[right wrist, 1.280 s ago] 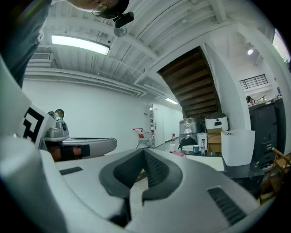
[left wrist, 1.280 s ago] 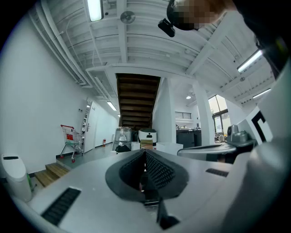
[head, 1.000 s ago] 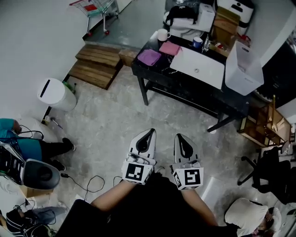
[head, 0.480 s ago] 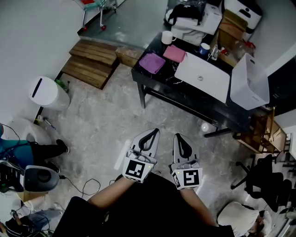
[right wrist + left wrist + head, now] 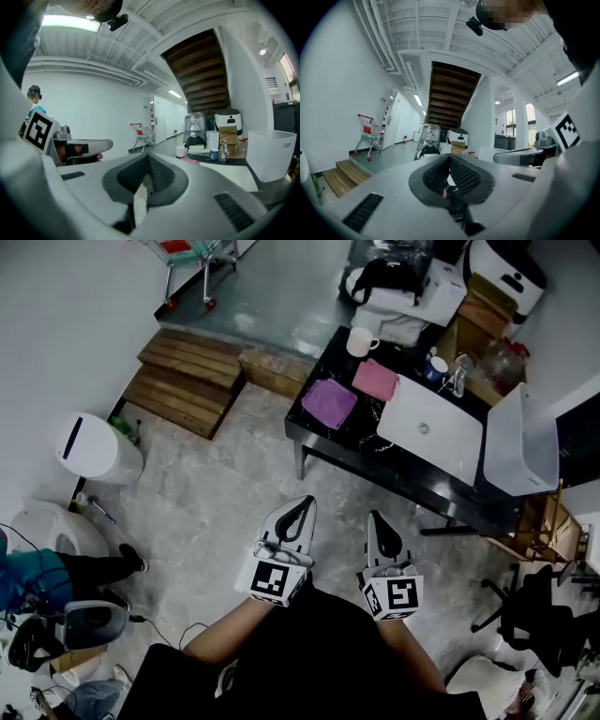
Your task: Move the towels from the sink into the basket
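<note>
**A:** Towels (image 5: 328,401) first: where were they?

**B:** Both lay flat on the table (image 5: 386,463) just left of the sink (image 5: 442,444), not in it. The purple towel (image 5: 328,401) was farther from the sink, and the pink towel (image 5: 376,380) lay between it and the sink. The basket (image 5: 511,442) stood just right of the sink.

**A:** And the claws?

**B:** The left gripper (image 5: 302,505) and right gripper (image 5: 378,517) were side by side over the floor, well short of the sink. Each had its jaws pressed together with nothing between them.

**A:** So this was the approach. How should it have been done?

**B:** My judgement was to walk up square to the sink and spread the jaws before reaching. Each cloth should be pinched at a folded edge so it lifted in one piece. It should then be carried across the sink to the basket, keeping clear of the mug (image 5: 360,341) left of the sink.

**A:** What about the surface and the room?

**B:** The table top was dark and glossy, and the floor (image 5: 216,493) was mottled grey. Wooden steps (image 5: 187,381) and a white bin (image 5: 97,448) stood far left of the sink, and an office chair (image 5: 530,610) stood nearer the camera on the sink's right.
</note>
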`<state>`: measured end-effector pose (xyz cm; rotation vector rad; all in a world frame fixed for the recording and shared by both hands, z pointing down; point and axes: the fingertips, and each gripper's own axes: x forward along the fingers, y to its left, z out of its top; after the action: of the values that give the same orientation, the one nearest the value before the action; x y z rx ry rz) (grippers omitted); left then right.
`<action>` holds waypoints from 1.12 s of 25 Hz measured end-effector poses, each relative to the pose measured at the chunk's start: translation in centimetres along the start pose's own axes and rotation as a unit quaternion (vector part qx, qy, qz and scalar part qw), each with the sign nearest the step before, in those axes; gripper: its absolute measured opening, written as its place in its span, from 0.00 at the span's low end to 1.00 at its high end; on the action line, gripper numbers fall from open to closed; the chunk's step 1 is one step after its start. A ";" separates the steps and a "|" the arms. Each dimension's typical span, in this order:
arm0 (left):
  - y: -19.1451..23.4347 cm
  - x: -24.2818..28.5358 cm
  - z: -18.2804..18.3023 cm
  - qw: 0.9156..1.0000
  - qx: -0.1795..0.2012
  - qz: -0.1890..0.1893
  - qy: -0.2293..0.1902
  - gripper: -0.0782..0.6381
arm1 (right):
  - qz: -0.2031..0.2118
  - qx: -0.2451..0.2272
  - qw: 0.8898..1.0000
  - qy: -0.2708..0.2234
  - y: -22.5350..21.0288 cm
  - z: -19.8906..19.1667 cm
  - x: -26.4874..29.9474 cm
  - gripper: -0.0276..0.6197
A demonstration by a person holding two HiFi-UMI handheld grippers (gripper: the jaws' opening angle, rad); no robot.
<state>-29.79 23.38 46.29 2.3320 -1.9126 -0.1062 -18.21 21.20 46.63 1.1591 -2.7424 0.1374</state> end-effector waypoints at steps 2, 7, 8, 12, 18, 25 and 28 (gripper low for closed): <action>2.2 1.1 0.4 1.000 0.001 -0.003 -0.002 0.12 | -0.011 0.002 1.000 0.003 -0.3 0.2 2.0 0.07; 5.0 2.8 0.7 0.999 -0.038 -0.021 0.002 0.12 | -0.037 -0.006 0.999 0.005 -0.6 0.7 5.1 0.07; 5.3 2.9 1.0 0.999 -0.048 -0.025 0.001 0.12 | -0.039 -0.004 0.999 0.005 -0.4 0.6 5.3 0.07; 5.8 2.9 2.0 0.999 -0.032 -0.014 -0.012 0.12 | -0.036 0.008 0.999 0.019 -0.1 -0.1 6.0 0.07; 7.4 2.7 1.6 1.000 -0.020 0.006 -0.009 0.12 | -0.016 -0.015 0.999 0.032 0.9 -0.6 7.8 0.07; 8.5 3.1 1.2 1.000 -0.013 0.018 -0.009 0.12 | 0.006 -0.004 1.000 0.022 0.7 -0.4 10.0 0.07; 9.6 3.7 1.2 0.999 -0.018 0.032 -0.007 0.12 | 0.016 0.003 1.000 0.021 0.3 -0.2 11.5 0.07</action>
<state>-38.53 17.83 46.53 2.2509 -1.9720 -0.1503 -26.32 13.38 48.90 1.1006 -2.7271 0.1714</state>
